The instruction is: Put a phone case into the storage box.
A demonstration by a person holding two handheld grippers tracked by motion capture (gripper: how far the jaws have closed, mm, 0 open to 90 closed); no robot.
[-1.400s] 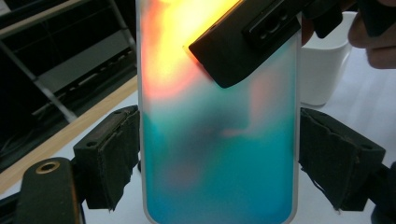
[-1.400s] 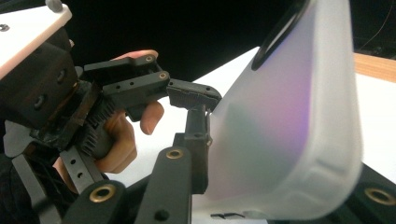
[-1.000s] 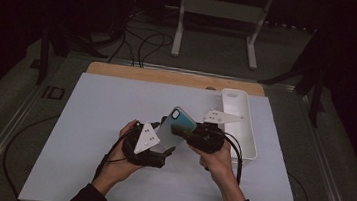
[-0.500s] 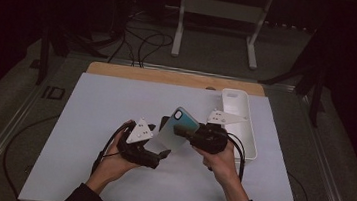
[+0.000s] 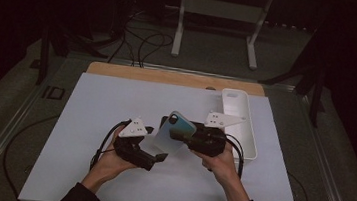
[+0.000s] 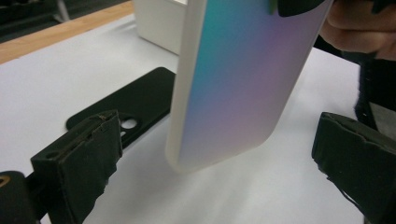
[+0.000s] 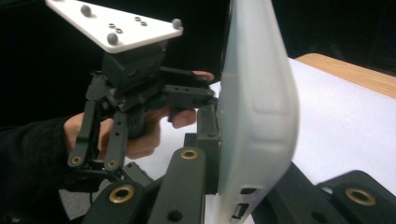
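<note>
From the high view, the phone (image 5: 177, 133) was held up off the white mat (image 5: 91, 101), just left of the white tray (image 5: 250, 138) — clamped at its upper end by the right gripper (image 5: 183, 135). The left gripper (image 5: 156, 154) was seen just beside the phone's lower end.

In the left gripper view, the jaws had just been opening and were spread wide, the phone (image 6: 238, 79) hanging between them untouched — a black case (image 6: 126, 105) was lying flat behind the phone.

In the right gripper view, the phone (image 7: 257, 107) was pinched tight on edge, with the left gripper (image 7: 205, 100) seen just beside it.
</note>
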